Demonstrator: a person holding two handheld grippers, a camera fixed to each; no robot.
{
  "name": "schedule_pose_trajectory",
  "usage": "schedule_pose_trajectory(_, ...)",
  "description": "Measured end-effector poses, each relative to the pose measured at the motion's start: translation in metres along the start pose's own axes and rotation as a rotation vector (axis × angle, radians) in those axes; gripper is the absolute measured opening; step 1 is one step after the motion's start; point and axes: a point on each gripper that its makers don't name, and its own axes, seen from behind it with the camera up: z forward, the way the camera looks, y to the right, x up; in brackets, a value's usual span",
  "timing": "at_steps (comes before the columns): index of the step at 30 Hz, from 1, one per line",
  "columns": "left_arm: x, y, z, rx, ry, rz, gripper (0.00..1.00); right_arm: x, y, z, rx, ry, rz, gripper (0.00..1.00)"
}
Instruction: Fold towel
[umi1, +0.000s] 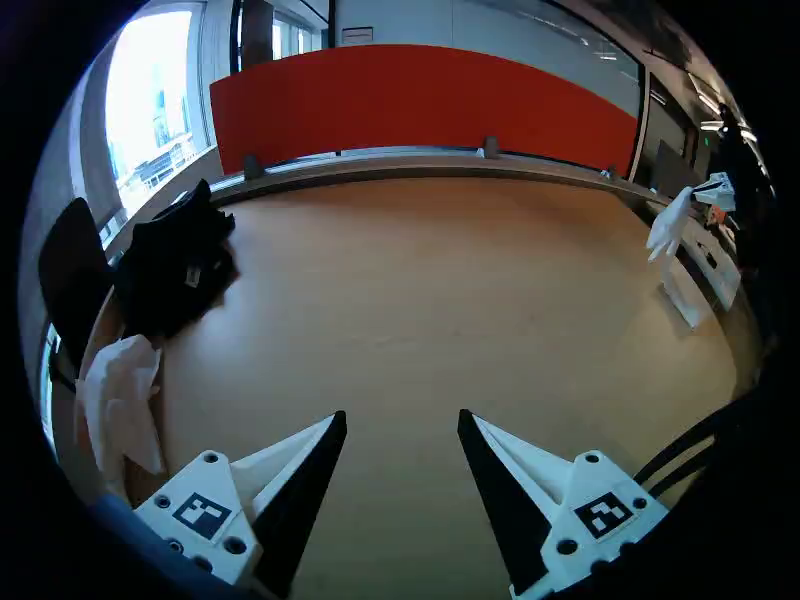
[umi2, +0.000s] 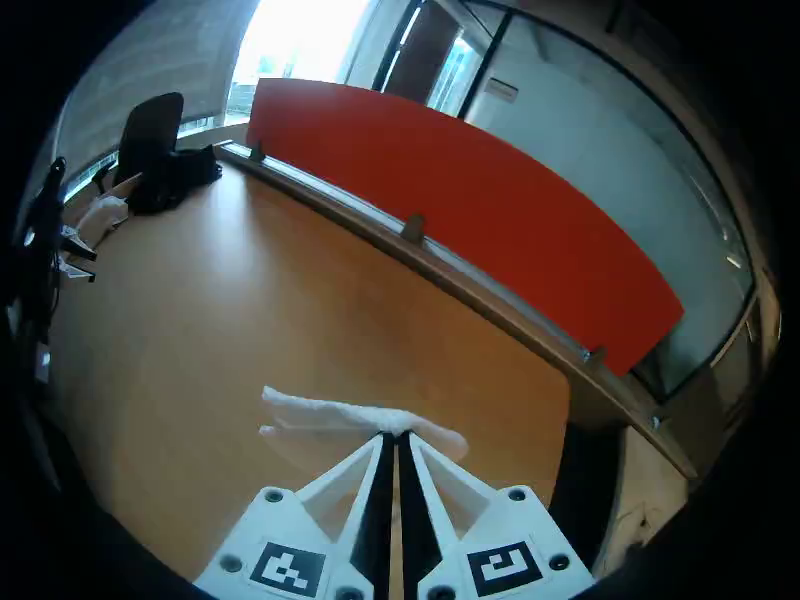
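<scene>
The right gripper (umi2: 396, 440) has its jaws pinched together on the towel (umi2: 340, 415), bunched just beyond their tips. The left gripper (umi1: 400, 420) has jaws spread wide, empty, over the table (umi1: 420, 300). The cloth looks light and limp; a free corner seems the best hold.

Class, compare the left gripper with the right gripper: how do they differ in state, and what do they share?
The left gripper stands wide open; the right gripper is shut. The left gripper holds nothing, with the table showing between its fingers; the right gripper pinches a white towel. Both have white fingers with black inner faces and a black-and-white marker on each.
</scene>
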Motion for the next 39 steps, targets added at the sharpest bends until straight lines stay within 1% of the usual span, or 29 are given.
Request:
schedule_pose_trajectory(9,0.003,0.006,0.002,0.004,-0.005,0.007,0.82,-0.017,0.032,0.005,-0.028,-0.033,0.023,0.05)
schedule_pose_trajectory(15,0.004,0.01,0.002,0.004,-0.005,0.011,0.82,-0.024,0.046,0.004,-0.039,-0.048,0.03,0.05)
schedule_pose_trajectory(21,0.006,0.011,0.002,0.006,-0.006,0.012,0.82,-0.032,0.052,0.003,-0.043,-0.057,0.035,0.04)
schedule_pose_trajectory(27,0.008,0.012,0.003,0.007,-0.006,0.016,0.82,-0.043,0.057,-0.003,-0.053,-0.067,0.045,0.04)
schedule_pose_trajectory(35,0.012,0.018,0.004,-0.002,-0.004,0.023,0.82,-0.068,0.059,-0.019,-0.062,-0.087,0.066,0.04)
schedule_pose_trajectory(39,0.014,0.02,0.004,-0.007,-0.004,0.03,0.82,-0.088,0.059,-0.029,-0.072,-0.109,0.084,0.04)
